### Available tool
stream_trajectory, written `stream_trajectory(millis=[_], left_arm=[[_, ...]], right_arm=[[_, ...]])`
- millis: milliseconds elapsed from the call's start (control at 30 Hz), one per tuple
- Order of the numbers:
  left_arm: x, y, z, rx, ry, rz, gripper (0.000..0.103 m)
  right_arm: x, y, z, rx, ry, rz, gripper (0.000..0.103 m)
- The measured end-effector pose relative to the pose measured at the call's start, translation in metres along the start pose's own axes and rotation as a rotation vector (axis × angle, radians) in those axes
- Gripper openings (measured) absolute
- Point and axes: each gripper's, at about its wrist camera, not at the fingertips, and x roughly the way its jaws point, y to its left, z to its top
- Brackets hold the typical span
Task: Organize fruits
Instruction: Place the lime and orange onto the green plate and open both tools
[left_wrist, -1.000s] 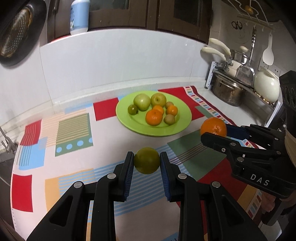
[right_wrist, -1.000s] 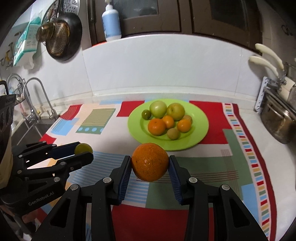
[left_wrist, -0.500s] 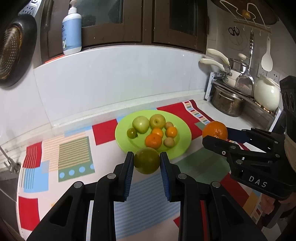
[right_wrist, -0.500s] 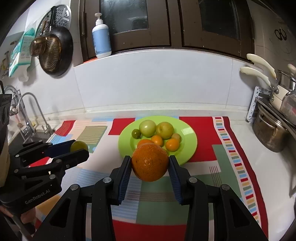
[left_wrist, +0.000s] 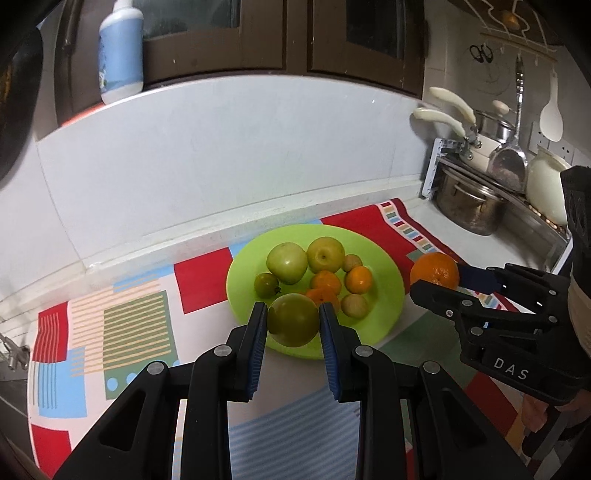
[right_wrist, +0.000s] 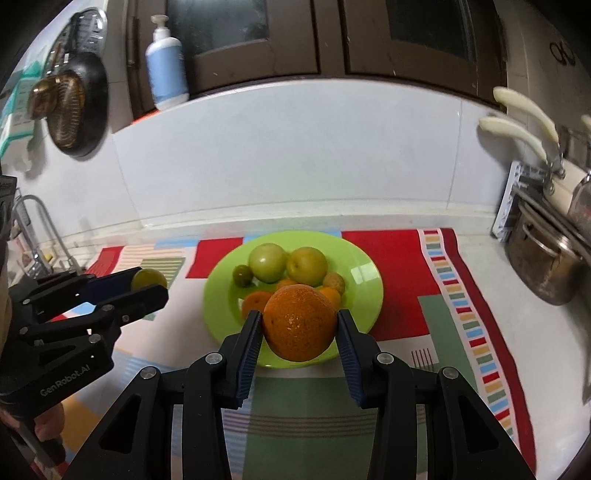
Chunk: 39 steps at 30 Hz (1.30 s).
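- The left gripper (left_wrist: 293, 325) has its jaws clenched on a green fruit (left_wrist: 293, 319), held above the near rim of the green plate (left_wrist: 388, 284), likely for dropping in.
- The right gripper (right_wrist: 299, 332) grasps an orange (right_wrist: 299, 322) over the plate's near edge.
- Both fruits are round, with no clear long axis; 7 fruits lie on the plate.

The left gripper (left_wrist: 293, 323) is matt black plastic with ribbed blue pads (left_wrist: 257, 347); between them sits a smooth, faintly glossy green fruit (left_wrist: 293, 319). The right gripper (right_wrist: 300, 328) has the same finish and clasps an orange (right_wrist: 300, 322) with dimpled, rough-looking peel. Just ahead, the green plate (right_wrist: 364, 277) looks glossy. Beneath lies a matt patterned cloth (right_wrist: 399, 373). Far right, a brushed metal pot (right_wrist: 543, 266).
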Motion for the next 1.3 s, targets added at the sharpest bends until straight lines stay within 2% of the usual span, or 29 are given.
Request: stream_trajectory(millis=[567, 867, 967, 1033, 1100, 1200, 1267, 1300], left_arm=[[0.084, 0.014, 0.015, -0.007, 0.12, -0.034, 0.029], [0.103, 0.015, 0.017, 0.017, 0.133, -0.016, 0.029], [0.102, 0.014, 0.019, 0.029, 0.132, -0.008, 0.041], [0.098, 0.014, 0.019, 0.031, 0.124, -0.003, 0.044], [0.092, 0.016, 0.02, 0.025, 0.115, 0.008, 0.053], [0.084, 0.017, 0.019, 0.02, 0.103, 0.016, 0.058], [0.078, 0.018, 0.018, 0.014, 0.097, 0.022, 0.058], [0.076, 0.018, 0.018, 0.01, 0.094, 0.023, 0.058]], right_arm=[[0.065, -0.023, 0.001, 0.05, 0.094, -0.035, 0.041], [0.078, -0.031, -0.001, 0.066, 0.118, -0.038, 0.041], [0.079, -0.031, -0.001, 0.066, 0.118, -0.038, 0.041], [0.079, -0.031, -0.001, 0.064, 0.117, -0.037, 0.041], [0.079, -0.031, -0.001, 0.064, 0.117, -0.036, 0.041], [0.079, -0.031, -0.001, 0.063, 0.113, -0.036, 0.042], [0.08, -0.03, -0.001, 0.062, 0.119, -0.039, 0.05], [0.08, -0.029, 0.0, 0.062, 0.116, -0.042, 0.059]])
